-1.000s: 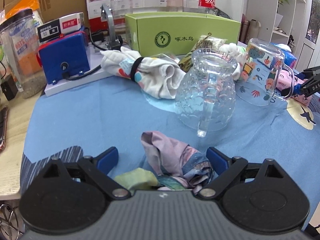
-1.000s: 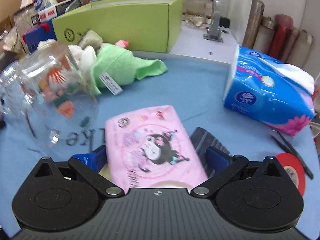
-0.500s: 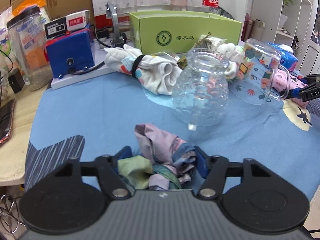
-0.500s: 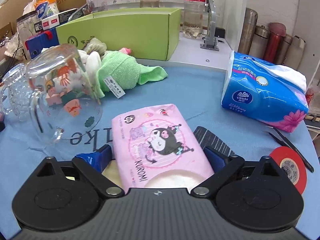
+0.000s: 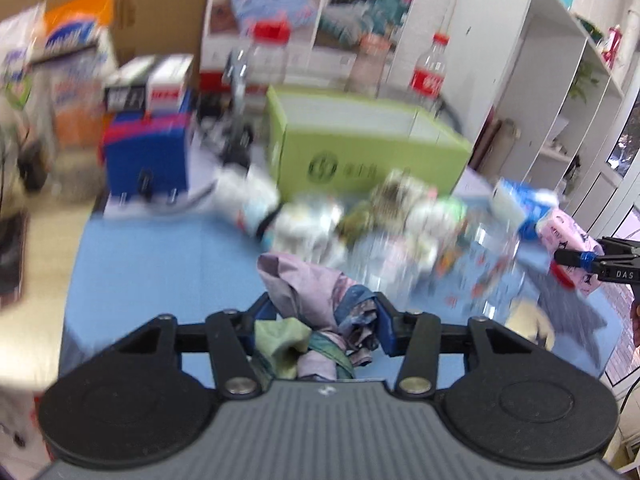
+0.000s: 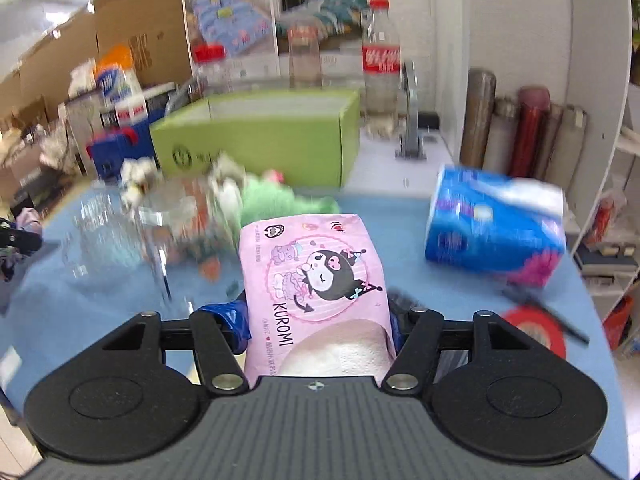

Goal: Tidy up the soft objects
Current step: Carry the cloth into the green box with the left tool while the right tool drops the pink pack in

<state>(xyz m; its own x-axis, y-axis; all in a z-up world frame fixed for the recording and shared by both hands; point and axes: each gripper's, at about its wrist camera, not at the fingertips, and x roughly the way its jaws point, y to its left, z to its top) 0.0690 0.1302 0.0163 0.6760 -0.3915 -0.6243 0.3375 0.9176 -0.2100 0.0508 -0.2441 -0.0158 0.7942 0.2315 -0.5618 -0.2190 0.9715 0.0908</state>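
The left tongs (image 5: pixel 322 322) are clenched on a bundle of cloth (image 5: pixel 316 304) — lilac, blue and green folds bunched between the blue pads and spilling forward past them. The bundle appears to hang above the blue surface (image 5: pixel 160 264). Left of it the blue runs bare to the surface's edge, where pale wood begins. Ahead and to the right the way is crowded: a white cloth (image 5: pixel 256 200) with a dark band, a blurred heap of soft things, and clear glassware (image 5: pixel 400 264) just beyond the bundle. Behind them stands the green box (image 5: pixel 372 148), open at the top.

The right tongs (image 6: pixel 318 322) grasp a pink tissue pack (image 6: pixel 316 276) by its near end, a pad pressed against each side — the pack juts forward, tilted up, over the blue surface. To its left lie two glass vessels (image 6: pixel 120 240); a green cloth (image 6: pixel 276 200) sits between the pack and the box (image 6: pixel 260 140). On the right a blue tissue pack (image 6: pixel 496 232) lies near the surface's edge, with open blue between it and the pink pack.
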